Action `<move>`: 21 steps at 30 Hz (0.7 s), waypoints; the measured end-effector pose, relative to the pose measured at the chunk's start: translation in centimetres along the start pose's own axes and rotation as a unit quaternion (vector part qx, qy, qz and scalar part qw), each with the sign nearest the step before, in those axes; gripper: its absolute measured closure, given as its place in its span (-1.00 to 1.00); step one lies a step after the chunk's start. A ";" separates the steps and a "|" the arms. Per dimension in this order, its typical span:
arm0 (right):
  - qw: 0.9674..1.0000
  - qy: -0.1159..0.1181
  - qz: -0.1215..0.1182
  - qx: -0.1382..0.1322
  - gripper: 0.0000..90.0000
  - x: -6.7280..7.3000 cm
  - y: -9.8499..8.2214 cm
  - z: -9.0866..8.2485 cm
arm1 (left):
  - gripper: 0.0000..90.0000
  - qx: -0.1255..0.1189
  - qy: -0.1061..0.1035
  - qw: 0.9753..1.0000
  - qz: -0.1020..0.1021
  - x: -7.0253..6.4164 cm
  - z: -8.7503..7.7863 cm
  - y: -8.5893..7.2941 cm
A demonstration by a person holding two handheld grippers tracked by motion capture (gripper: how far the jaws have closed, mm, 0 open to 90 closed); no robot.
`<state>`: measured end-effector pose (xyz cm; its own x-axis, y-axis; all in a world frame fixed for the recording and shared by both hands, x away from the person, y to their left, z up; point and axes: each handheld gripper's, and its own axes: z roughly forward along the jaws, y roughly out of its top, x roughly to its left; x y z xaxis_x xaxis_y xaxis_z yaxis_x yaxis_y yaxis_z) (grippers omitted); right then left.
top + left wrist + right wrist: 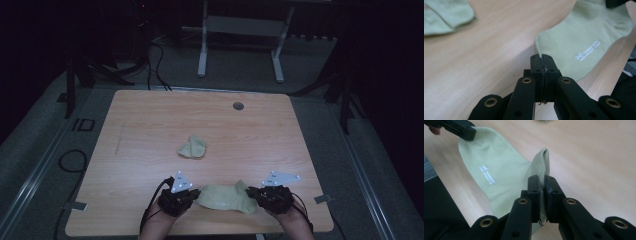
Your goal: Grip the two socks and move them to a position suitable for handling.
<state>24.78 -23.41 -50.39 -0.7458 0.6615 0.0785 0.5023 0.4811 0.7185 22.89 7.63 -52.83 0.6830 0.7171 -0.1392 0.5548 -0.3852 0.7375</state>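
A pale green sock [223, 197] lies stretched near the front edge of the wooden table [150, 130], held at both ends. My left gripper [191, 194] is shut on its toe edge [541, 47]; white lettering shows on the sock [587, 51]. At the other end, my right gripper [255, 194] is shut on the ribbed cuff [541, 162], which stands up folded between the jaws [543, 182]. The sock [496, 177] runs off to the left there, to the other gripper [459, 128]. A second green sock [193, 147] lies crumpled at the table's middle, also seen as the second sock [446, 15].
A round cable hole [238, 106] sits at the table's far right. Beyond the table stands a white desk frame [240, 40]; cables [70, 160] trail on the floor at the left. Metal brackets [75, 205] mark the front corners.
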 end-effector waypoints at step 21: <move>1.000 -0.018 0.011 0.010 0.55 -0.2 -2.1 0.8 | 0.65 -0.016 0.002 1.000 0.009 -1.5 0.6 -1.6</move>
<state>24.26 -24.10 -52.48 -0.7181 0.6924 0.0696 0.5283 0.4773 0.7022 21.26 6.78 -54.18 0.6906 0.7128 -0.1224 0.5265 -0.3794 0.7608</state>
